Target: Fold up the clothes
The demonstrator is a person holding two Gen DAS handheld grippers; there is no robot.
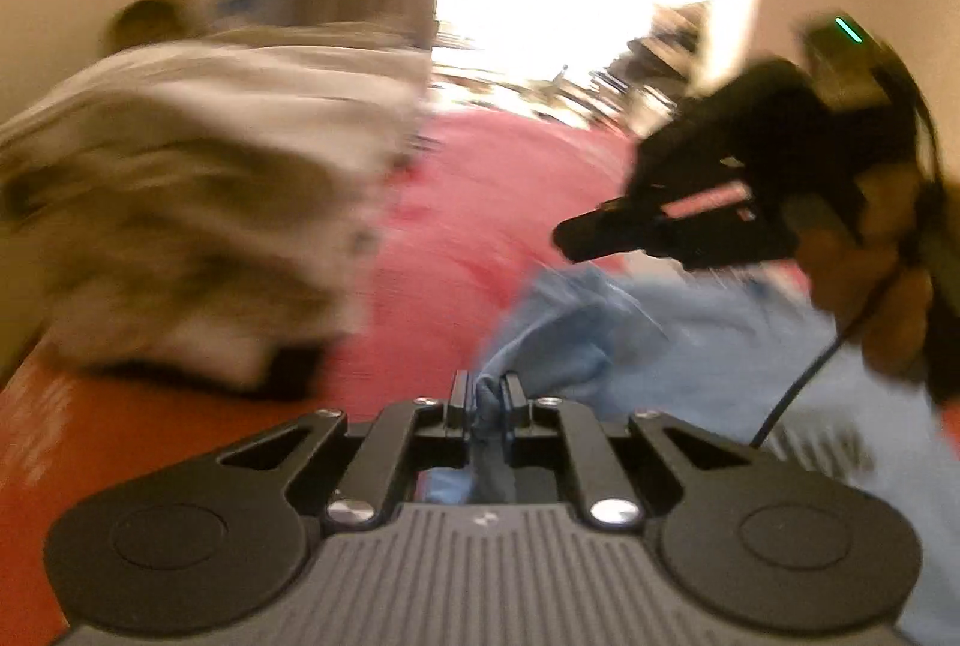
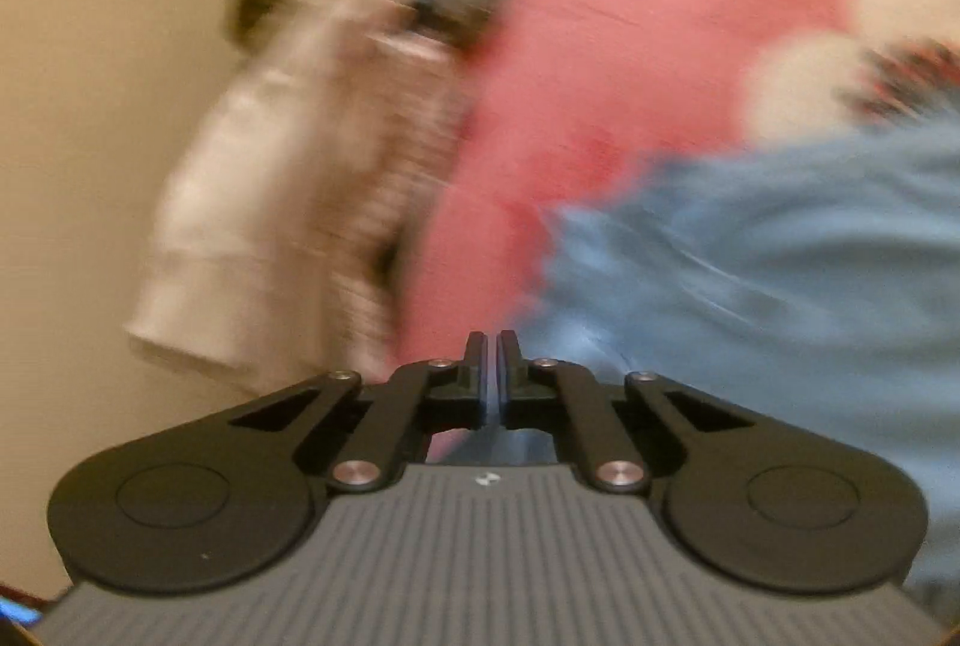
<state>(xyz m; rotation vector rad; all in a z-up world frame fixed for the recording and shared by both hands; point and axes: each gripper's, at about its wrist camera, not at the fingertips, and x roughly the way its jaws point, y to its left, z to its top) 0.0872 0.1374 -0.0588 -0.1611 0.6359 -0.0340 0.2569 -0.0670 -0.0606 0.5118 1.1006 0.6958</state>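
My left gripper (image 1: 486, 394) is pinching a bunched fold of the blue garment (image 1: 690, 346), fingers clamped on it. My right gripper (image 2: 492, 364) is gripping a thin blue edge, fingers nearly together. The garment is spreading toward four o'clock over the pink bed (image 1: 480, 202). A blurred pale pile (image 1: 198, 202) is lying at ten o'clock.

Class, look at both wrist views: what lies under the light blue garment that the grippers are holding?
Under the light blue garment a pink-red bedcover shows along its edge. Whatever lies beneath the cloth's middle is covered. The left gripper pinches the garment.
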